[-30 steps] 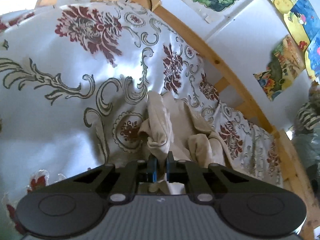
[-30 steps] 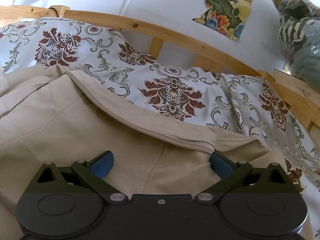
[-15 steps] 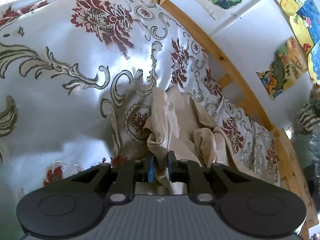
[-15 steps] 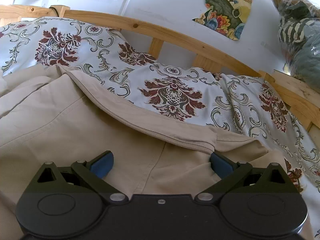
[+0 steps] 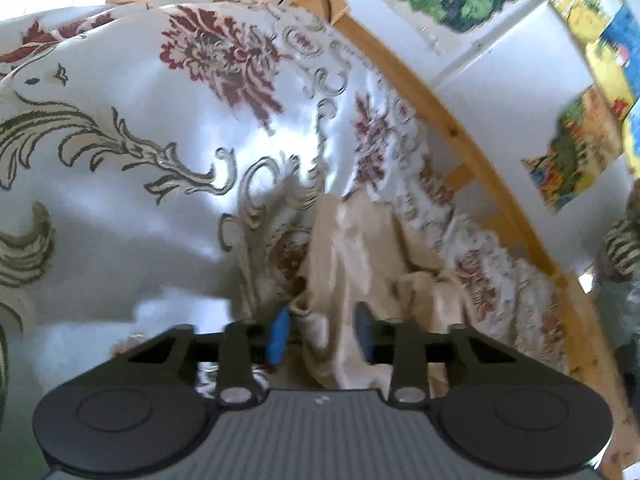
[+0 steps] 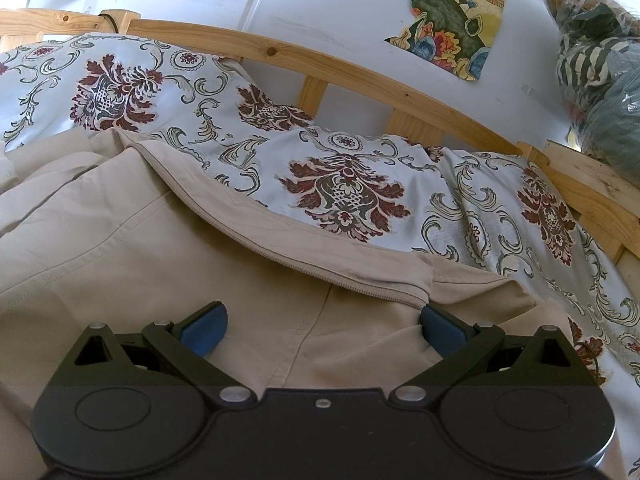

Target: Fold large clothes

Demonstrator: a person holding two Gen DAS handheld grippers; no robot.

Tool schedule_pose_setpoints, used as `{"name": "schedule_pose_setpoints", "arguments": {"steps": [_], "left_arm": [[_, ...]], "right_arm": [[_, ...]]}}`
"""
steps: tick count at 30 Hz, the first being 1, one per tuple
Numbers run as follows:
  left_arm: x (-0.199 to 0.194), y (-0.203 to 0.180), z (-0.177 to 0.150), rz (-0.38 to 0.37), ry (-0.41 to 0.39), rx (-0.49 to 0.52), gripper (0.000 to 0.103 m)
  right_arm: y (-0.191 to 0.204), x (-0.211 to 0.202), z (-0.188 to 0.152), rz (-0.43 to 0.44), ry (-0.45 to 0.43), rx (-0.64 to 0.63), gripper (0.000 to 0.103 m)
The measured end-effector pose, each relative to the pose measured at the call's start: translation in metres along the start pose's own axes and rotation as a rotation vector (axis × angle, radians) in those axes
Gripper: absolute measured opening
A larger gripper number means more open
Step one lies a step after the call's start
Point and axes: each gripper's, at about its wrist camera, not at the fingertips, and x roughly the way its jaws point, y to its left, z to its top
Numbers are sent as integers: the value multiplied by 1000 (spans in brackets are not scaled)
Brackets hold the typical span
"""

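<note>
Left gripper (image 5: 323, 334): jaws opening, a bunched fold of the beige garment (image 5: 352, 256) between the pads, no longer pinched. Right gripper (image 6: 320, 326): jaws spread wide, gripping nothing; garment lies flat under and ahead of them on floral bedspread (image 6: 348, 184).

The beige garment (image 6: 168, 264) under the right gripper (image 6: 320, 326) is matt woven cloth with stitched seams, and a bunched fold of it between the opening jaws of the left gripper (image 5: 322, 334) looks soft and creased. Beyond both grippers, the floral bedspread (image 6: 352, 188) is a smooth cloth with a satin sheen, and the bed rail (image 6: 348, 66) behind it is pale, knotty, unpainted wood. Both grippers are matt black plastic with blue pads (image 6: 204, 328), and the pictures (image 6: 452, 20) above them are paper.
</note>
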Motion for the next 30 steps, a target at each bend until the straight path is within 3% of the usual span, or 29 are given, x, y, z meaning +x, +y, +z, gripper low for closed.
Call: {"name": "schedule_pose_setpoints", "arguments": {"steps": [2, 4, 7, 14, 18, 20, 21, 22, 24, 26, 30], "left_arm": [[3, -1, -1, 21, 3, 13, 23], [4, -4, -1, 55, -1, 42, 12], [1, -9, 1, 77, -16, 84, 8], [-8, -19, 14, 41, -14, 186, 6], [0, -5, 14, 38, 53, 166, 7], [-1, 0, 13, 30, 66, 154, 10], [-3, 0, 12, 28, 60, 148, 18], [-7, 0, 9, 9, 50, 138, 44], [-12, -2, 0, -15, 32, 128, 72], [-13, -7, -13, -31, 37, 134, 74], [10, -14, -35, -69, 123, 85, 82]], "right_arm": [[0, 0, 0, 0, 0, 0, 102], [0, 0, 0, 0, 0, 0, 102], [0, 0, 0, 1, 0, 0, 102], [0, 0, 1, 6, 4, 8, 102], [0, 0, 0, 6, 2, 7, 102], [0, 0, 0, 5, 2, 6, 102], [0, 0, 1, 3, 1, 5, 102], [-1, 0, 1, 3, -2, 5, 102], [-2, -4, 1, 4, -14, 18, 102], [-6, -14, 1, 14, -34, 39, 102], [-13, -34, 2, 59, -14, 101, 102]]}}
